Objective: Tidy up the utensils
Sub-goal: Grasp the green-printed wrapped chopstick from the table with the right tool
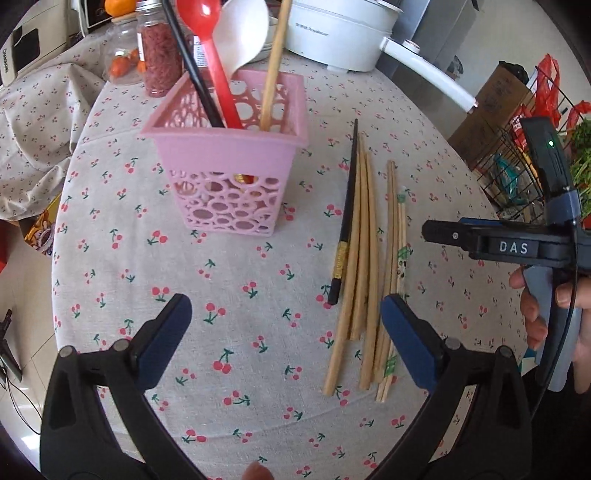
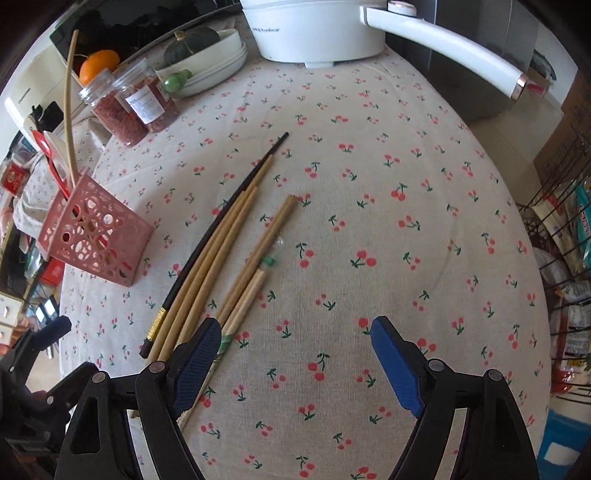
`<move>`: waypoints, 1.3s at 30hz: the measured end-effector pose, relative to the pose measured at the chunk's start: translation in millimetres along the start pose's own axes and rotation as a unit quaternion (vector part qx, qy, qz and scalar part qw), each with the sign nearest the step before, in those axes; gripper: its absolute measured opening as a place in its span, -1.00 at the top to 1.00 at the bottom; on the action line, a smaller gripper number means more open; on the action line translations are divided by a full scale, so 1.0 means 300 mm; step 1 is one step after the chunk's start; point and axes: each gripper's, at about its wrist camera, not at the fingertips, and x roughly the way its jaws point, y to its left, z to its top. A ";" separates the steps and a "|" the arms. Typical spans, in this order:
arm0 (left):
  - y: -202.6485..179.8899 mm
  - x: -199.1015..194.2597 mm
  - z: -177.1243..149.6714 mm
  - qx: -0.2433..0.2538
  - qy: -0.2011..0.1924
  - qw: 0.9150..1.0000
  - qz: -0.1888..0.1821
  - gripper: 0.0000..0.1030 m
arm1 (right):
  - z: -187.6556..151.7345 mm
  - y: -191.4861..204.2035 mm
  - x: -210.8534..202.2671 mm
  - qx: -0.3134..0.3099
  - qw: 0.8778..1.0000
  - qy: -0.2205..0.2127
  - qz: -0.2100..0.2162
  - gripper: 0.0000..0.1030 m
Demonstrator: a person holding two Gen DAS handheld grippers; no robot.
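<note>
Cherry-print tablecloth point(image 2: 369, 184): loose chopsticks point(image 1: 360, 258) lie flat, right of pink basket point(image 1: 229, 162). Left gripper point(image 1: 286, 339) and right gripper point(image 2: 291, 354) both spread, empty. Advice: pinch one chopstick mid-shaft, tip it upright, and lower it into the basket.

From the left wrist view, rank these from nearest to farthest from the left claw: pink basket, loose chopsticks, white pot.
Measured from the left claw:
1. Loose chopsticks: on the cloth, beside its right finger.
2. Pink basket: ahead, slightly left, mid-table.
3. White pot: far edge of the table, ahead and to the right.
</note>
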 end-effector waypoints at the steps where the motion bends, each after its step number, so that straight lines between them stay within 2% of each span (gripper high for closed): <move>1: -0.012 -0.001 -0.001 0.010 0.001 1.000 0.001 -0.98 | 0.001 -0.001 0.011 0.005 1.000 0.007 0.001 -0.64; 6: -0.037 0.008 -0.015 0.041 0.010 0.999 0.009 -0.98 | 0.006 0.014 0.058 0.008 1.000 0.022 -0.008 -0.65; 10: -0.012 0.020 -0.027 0.030 0.022 0.999 0.006 -0.98 | -0.001 0.066 0.067 -0.026 0.999 0.013 -0.042 -0.66; 16: 0.012 0.030 -0.032 0.016 0.029 0.999 0.004 -0.98 | -0.024 0.128 0.084 -0.066 0.995 0.009 -0.069 -0.70; 19: 0.008 0.030 -0.033 0.018 0.028 0.999 0.009 -0.98 | -0.032 0.140 0.085 -0.075 0.995 0.010 -0.065 -0.69; 22: -0.005 0.032 -0.032 0.024 0.030 0.999 0.010 -0.98 | -0.047 0.129 0.067 -0.079 0.995 0.009 -0.064 -0.44; 24: -0.026 0.036 -0.030 0.030 0.032 0.999 0.011 -0.98 | -0.060 0.107 0.044 -0.078 0.995 0.010 -0.061 0.02; 25: -0.041 0.040 -0.028 0.035 0.032 0.999 0.012 -0.98 | -0.061 0.097 0.037 -0.079 0.995 0.011 -0.059 0.14; 27: -0.071 0.050 -0.022 0.047 0.034 0.998 0.017 -0.98 | -0.058 0.068 0.024 -0.077 0.995 0.013 -0.053 0.59; 30: -0.118 0.059 -0.009 0.059 0.028 0.998 0.013 -0.98 | -0.046 0.011 0.017 -0.065 0.997 0.025 -0.032 0.85; 34: -0.180 0.070 0.023 0.071 0.009 0.997 0.003 -0.96 | -0.039 -0.061 0.002 -0.047 0.998 0.033 -0.026 0.90; 37: -0.211 0.097 0.056 0.071 0.005 0.997 -0.017 -0.73 | -0.029 -0.102 -0.020 -0.033 0.999 0.028 -0.022 0.90; 39: -0.221 0.127 0.078 0.060 0.014 0.997 -0.035 -0.43 | -0.022 -0.120 -0.038 -0.024 0.999 0.023 -0.013 0.90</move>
